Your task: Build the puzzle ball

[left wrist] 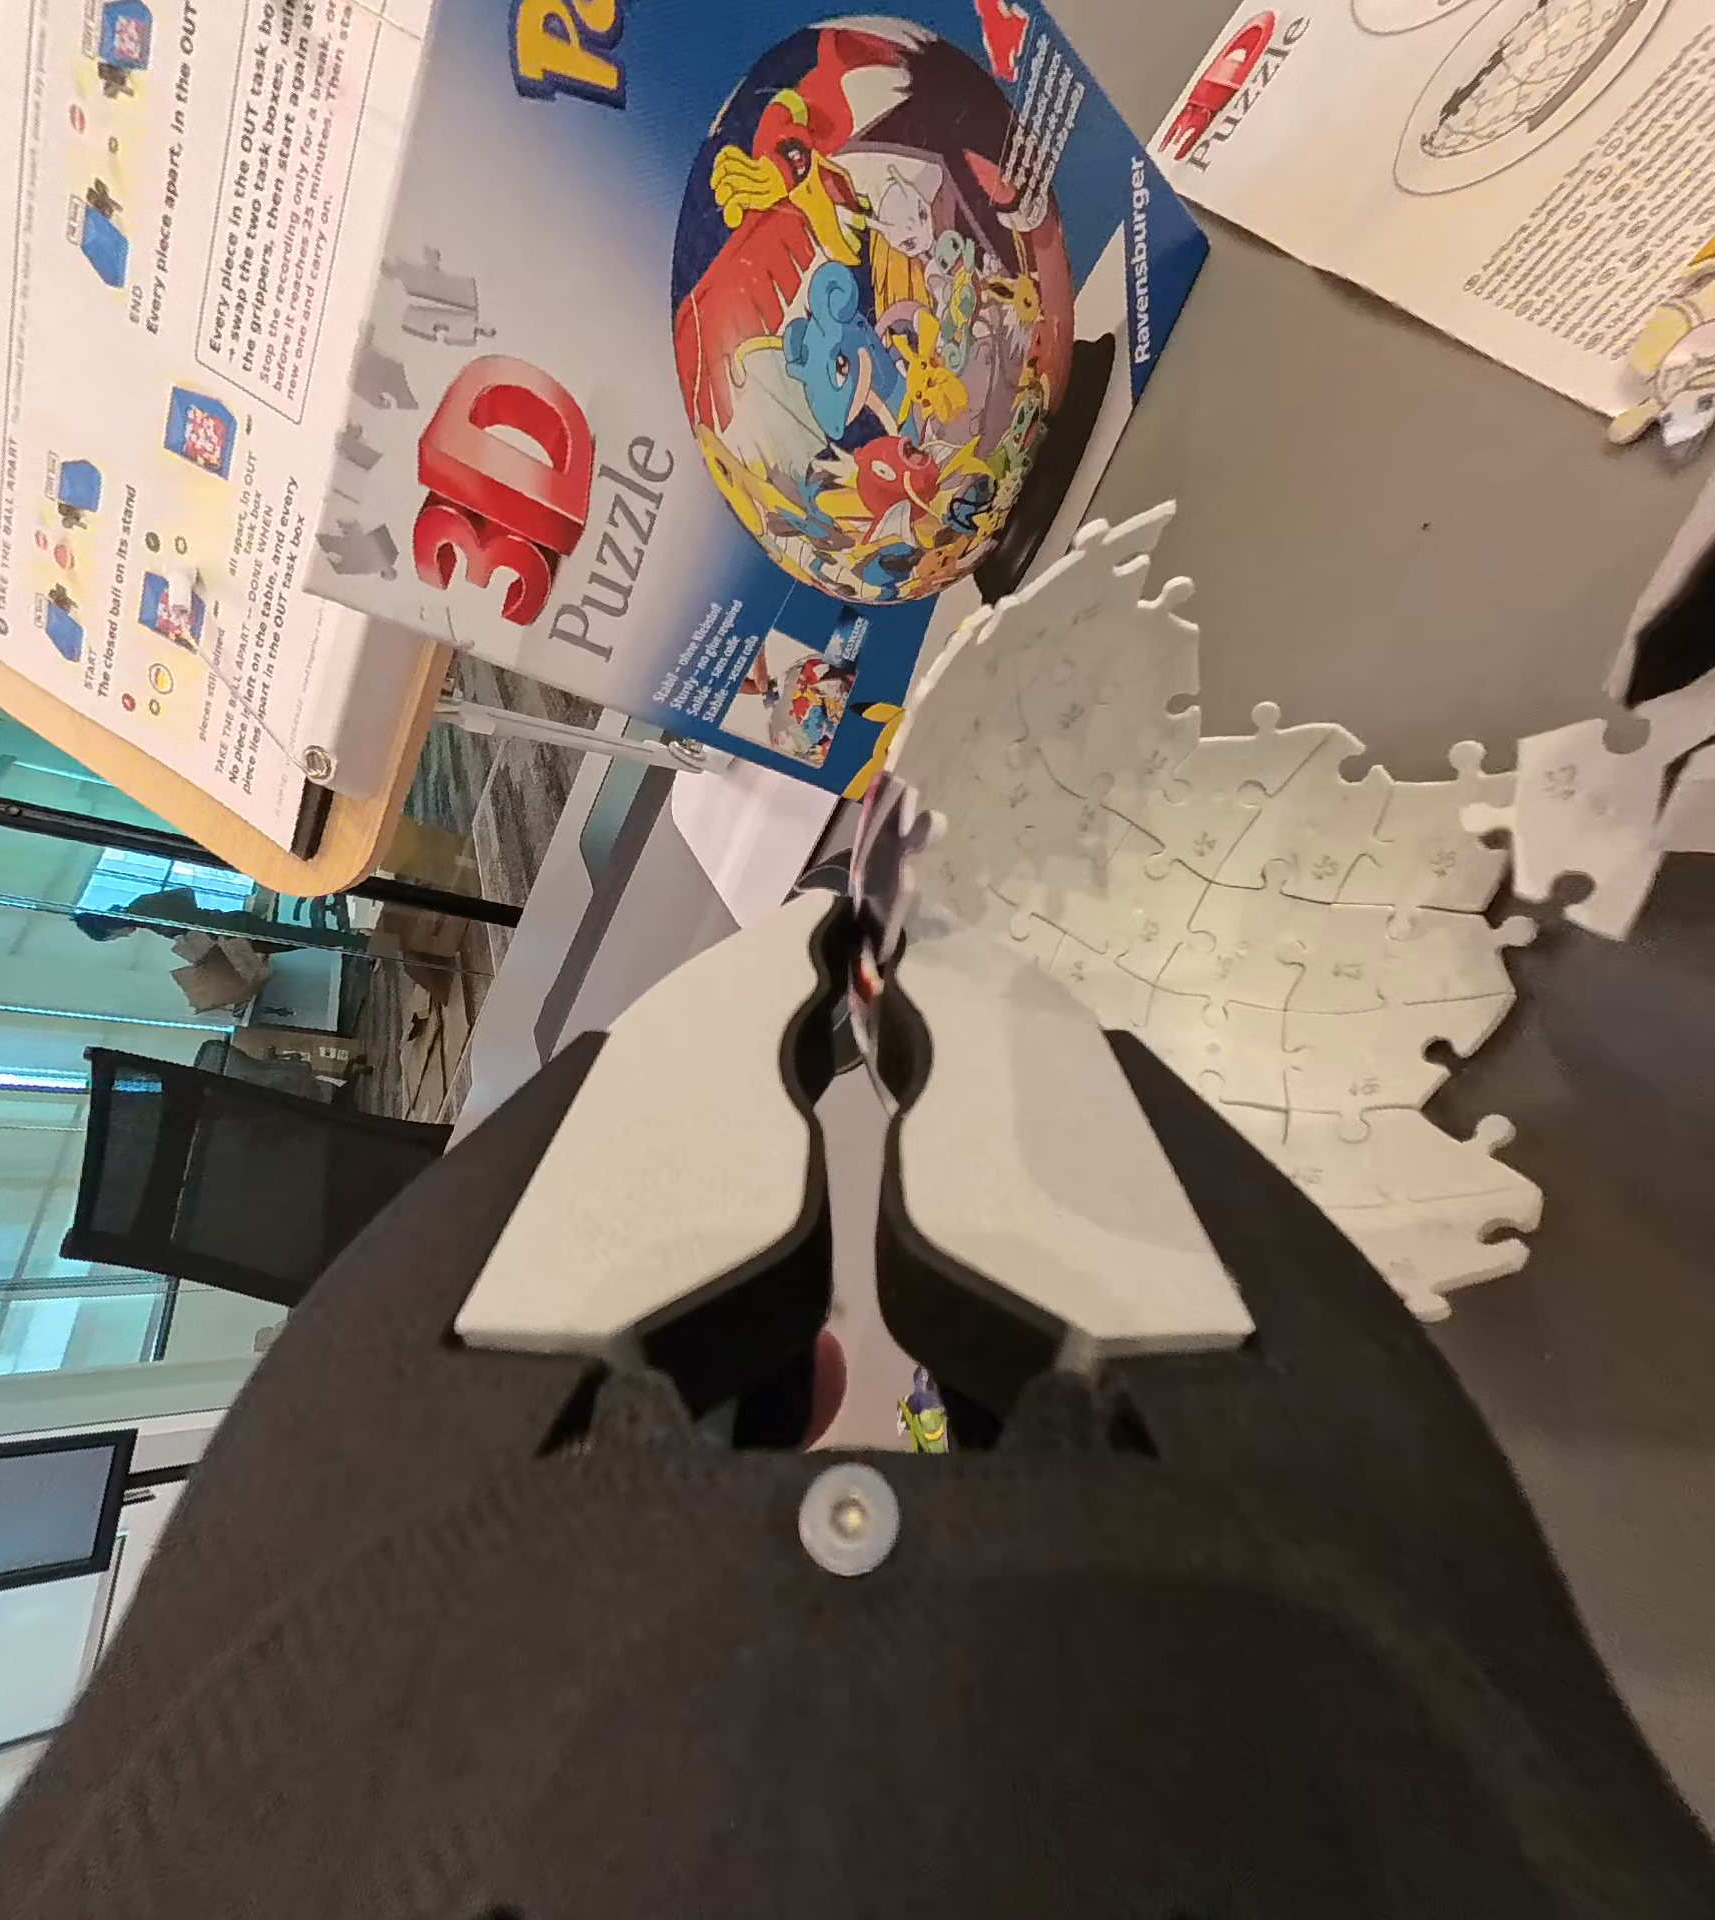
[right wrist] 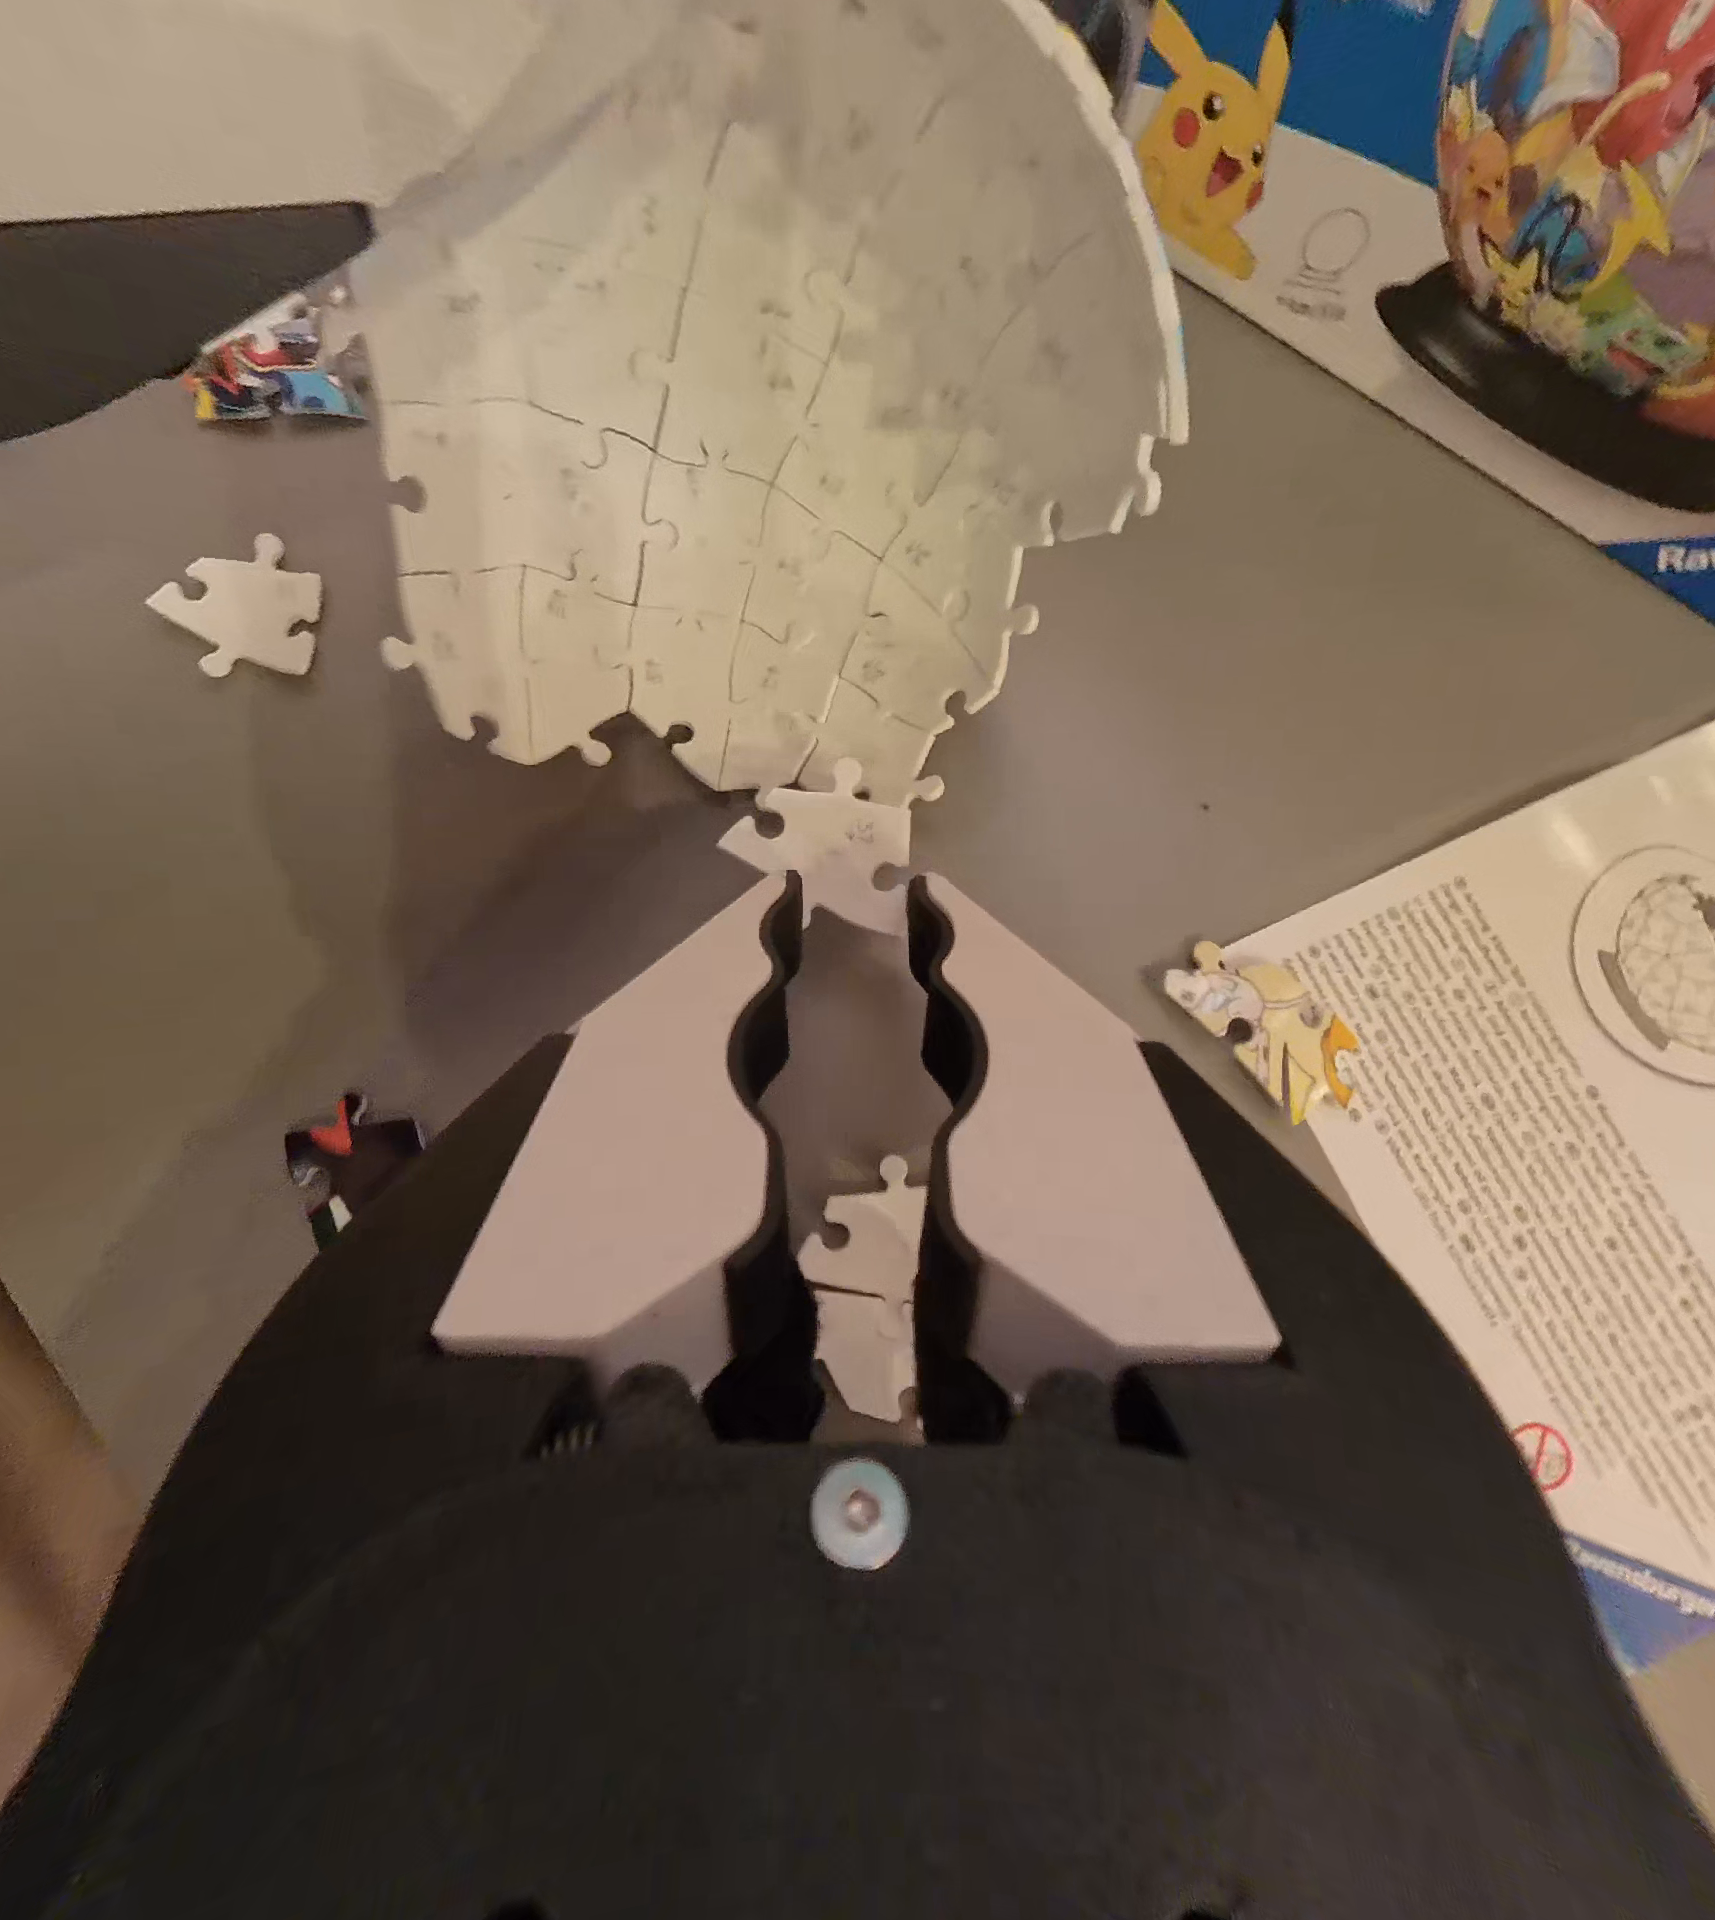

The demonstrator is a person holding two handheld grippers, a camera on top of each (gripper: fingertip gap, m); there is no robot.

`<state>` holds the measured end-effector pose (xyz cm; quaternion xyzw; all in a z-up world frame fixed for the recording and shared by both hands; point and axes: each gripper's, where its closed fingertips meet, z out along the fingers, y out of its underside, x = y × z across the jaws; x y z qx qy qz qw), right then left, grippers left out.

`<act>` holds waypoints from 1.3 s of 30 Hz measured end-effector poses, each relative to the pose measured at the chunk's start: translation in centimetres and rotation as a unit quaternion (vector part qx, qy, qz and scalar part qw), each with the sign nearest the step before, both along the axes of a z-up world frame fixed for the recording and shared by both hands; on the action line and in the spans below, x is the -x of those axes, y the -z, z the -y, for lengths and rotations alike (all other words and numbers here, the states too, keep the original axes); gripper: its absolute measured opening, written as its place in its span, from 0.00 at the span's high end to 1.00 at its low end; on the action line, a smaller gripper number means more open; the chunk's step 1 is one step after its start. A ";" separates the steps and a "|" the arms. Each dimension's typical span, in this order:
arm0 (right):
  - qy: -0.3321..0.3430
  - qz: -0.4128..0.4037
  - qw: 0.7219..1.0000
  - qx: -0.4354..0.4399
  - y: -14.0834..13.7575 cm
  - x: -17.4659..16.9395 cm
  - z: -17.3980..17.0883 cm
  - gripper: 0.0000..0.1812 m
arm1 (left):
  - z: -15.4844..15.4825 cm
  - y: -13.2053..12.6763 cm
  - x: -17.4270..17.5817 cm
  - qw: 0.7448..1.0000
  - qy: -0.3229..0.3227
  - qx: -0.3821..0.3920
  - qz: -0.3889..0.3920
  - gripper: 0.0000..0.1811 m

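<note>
Closest to you, your left gripper has its fingers pressed onto the rim of the partly built ball shell, holding it clear above the table with the white, numbered inside facing the cameras. Your right gripper pinches a single white piece at its fingertips, and in the right wrist view that piece sits at 12 o'clock from the fingers, touching the shell's lower edge; whether its tab is seated there I cannot tell.

My reading is that you are around the halfway mark: the shell forms a curved bowl of many joined pieces, yet its edge is ragged with open tabs all round, so a large share of the sphere is not yet closed.

Further out, loose pieces wait on the table. In the right wrist view a white piece lies at 10 o'clock, coloured pieces lie beyond it, a dark piece lies near the left finger at 8 o'clock, and a pale yellow piece rests on the corner of the instruction sheet at 3 o'clock. More white pieces show between the fingers near the gripper body.

Farthest away, the puzzle box stands at 12 o'clock in the left wrist view.
</note>
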<state>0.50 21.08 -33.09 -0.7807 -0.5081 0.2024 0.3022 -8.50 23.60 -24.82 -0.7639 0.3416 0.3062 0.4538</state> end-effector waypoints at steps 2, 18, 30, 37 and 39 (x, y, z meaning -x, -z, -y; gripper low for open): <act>0.024 0.010 1.000 0.009 0.6 -0.2 -0.2 0.89 | 0.0 0.0 -0.1 1.000 -0.002 -0.001 0.000 0.99; 0.094 -0.021 0.995 0.041 0.9 0.1 0.4 0.88 | 0.2 -0.1 -0.8 1.000 0.001 -0.003 0.006 0.99; 0.001 -0.012 1.000 -0.017 0.9 1.5 0.1 1.00 | 0.3 -0.1 -1.1 1.000 0.006 -0.006 0.004 0.99; -0.018 0.001 0.999 -0.027 1.3 1.8 0.3 1.00 | 0.4 -0.4 -1.5 1.000 0.011 -0.011 -0.001 0.99; -0.025 0.009 0.999 -0.039 1.4 1.9 0.4 1.00 | 0.4 -0.5 -1.7 1.000 0.012 -0.013 -0.001 0.99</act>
